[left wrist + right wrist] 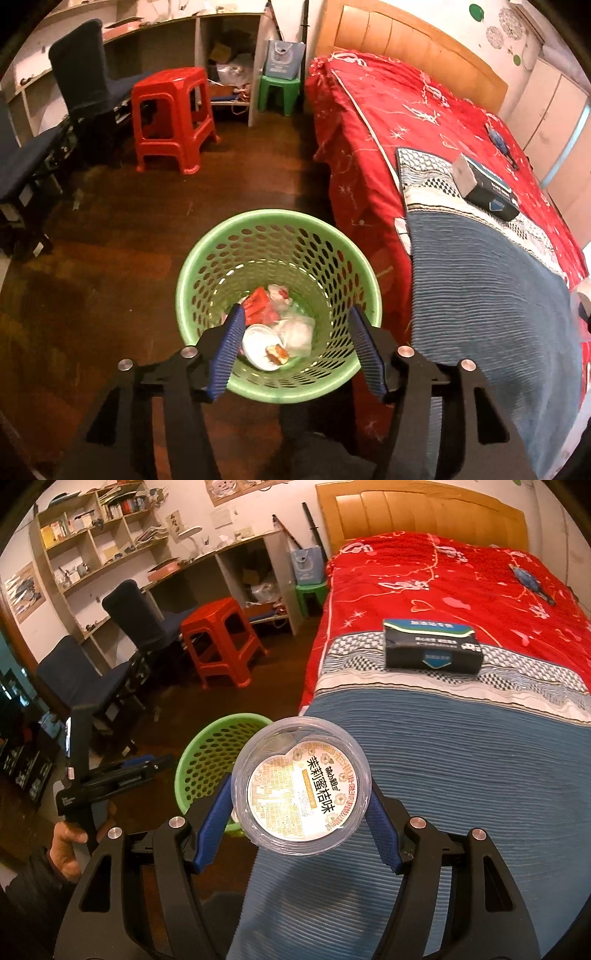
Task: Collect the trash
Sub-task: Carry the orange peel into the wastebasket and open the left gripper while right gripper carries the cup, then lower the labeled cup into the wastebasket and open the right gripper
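1. We hold our left gripper [295, 317] above the round green perforated plastic waste basket [207, 258], angled steeply down into its mouth. Its blue ribbed fingers [231, 339] stand wide apart with nothing between them.
2. At the bottom of the basket lies collected trash: a white round lid with a food scrap on it [258, 345], a clear crumpled plastic wrapper [295, 330] and a red snack packet [260, 304].
3. In the right wrist view we see our left hand [68, 843] wrapped around the black handle of the left gripper, which reaches toward the basket's rim from the left.
4. Our right gripper [301, 794] tilts downward and its blue pads clamp both sides of a clear round plastic cup with a printed foil seal [301, 794]. The cup lies on its side in the grip, seal facing the camera.
5. The cup hangs in the air over the edge of the blue ribbed blanket [443, 775], just right of the basket and above its level.
6. The basket stands on the dark wooden floor [110, 258] close beside the bed with the red embroidered quilt [406, 122].
7. A dark rectangular tissue pack [432, 646] rests on the bed, well apart from both grippers.
8. A red plastic stool [173, 118] stands farther back on the floor.
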Action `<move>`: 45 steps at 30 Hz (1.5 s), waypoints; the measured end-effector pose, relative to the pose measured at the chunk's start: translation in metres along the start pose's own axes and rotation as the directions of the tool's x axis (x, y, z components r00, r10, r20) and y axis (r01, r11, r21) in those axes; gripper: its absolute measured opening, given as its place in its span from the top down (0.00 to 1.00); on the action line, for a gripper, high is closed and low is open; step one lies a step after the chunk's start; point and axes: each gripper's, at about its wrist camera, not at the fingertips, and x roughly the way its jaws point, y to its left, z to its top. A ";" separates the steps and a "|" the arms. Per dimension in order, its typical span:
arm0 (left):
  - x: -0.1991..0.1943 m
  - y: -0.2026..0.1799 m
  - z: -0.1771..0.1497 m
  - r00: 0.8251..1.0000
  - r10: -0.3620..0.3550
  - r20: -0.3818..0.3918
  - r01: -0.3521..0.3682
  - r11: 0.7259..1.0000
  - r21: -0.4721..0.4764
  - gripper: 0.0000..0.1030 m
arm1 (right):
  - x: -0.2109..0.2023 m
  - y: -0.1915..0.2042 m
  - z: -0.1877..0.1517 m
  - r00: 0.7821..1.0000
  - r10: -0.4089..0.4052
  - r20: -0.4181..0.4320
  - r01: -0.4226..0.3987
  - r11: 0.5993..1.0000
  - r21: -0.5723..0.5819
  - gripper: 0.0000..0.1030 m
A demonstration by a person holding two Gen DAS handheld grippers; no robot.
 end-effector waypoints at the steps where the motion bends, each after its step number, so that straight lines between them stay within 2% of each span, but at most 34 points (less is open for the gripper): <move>1: -0.004 0.002 -0.002 1.000 0.007 0.007 -0.007 1.000 -0.003 0.38 | 0.002 0.003 0.000 1.000 0.007 -0.004 -0.007 1.000 -0.003 0.35; 4: -0.014 0.008 -0.006 0.999 0.025 0.025 -0.025 1.000 -0.002 0.35 | 0.011 0.013 0.002 1.000 0.021 -0.015 -0.022 1.000 -0.012 0.35; 6: -0.021 0.012 -0.010 0.998 0.047 0.039 -0.047 0.999 -0.001 0.28 | 0.019 0.023 0.003 0.999 0.033 -0.027 -0.033 0.999 -0.025 0.35; 15: -0.043 0.037 -0.025 0.992 0.105 0.075 -0.104 0.994 -0.025 0.18 | 0.061 0.064 0.012 0.994 0.075 -0.085 -0.081 0.994 -0.073 0.35; 20: -0.048 0.048 -0.033 0.987 0.135 0.083 -0.132 0.990 -0.039 0.16 | 0.094 0.090 0.016 0.988 0.088 -0.127 -0.101 0.990 -0.100 0.35; 28: -0.050 0.076 -0.041 0.988 0.137 0.067 -0.129 0.985 -0.115 0.16 | 0.132 0.117 0.021 0.983 0.073 -0.167 -0.095 0.987 -0.128 0.34; 37: -0.052 0.080 -0.043 0.988 0.138 0.063 -0.129 0.983 -0.128 0.16 | 0.139 0.119 0.026 0.983 0.084 -0.163 -0.103 0.989 -0.111 0.28; 45: -0.059 0.067 -0.045 0.989 0.131 0.068 -0.124 0.987 -0.107 0.15 | 0.114 0.109 0.021 0.986 0.089 -0.140 -0.105 0.988 -0.117 0.25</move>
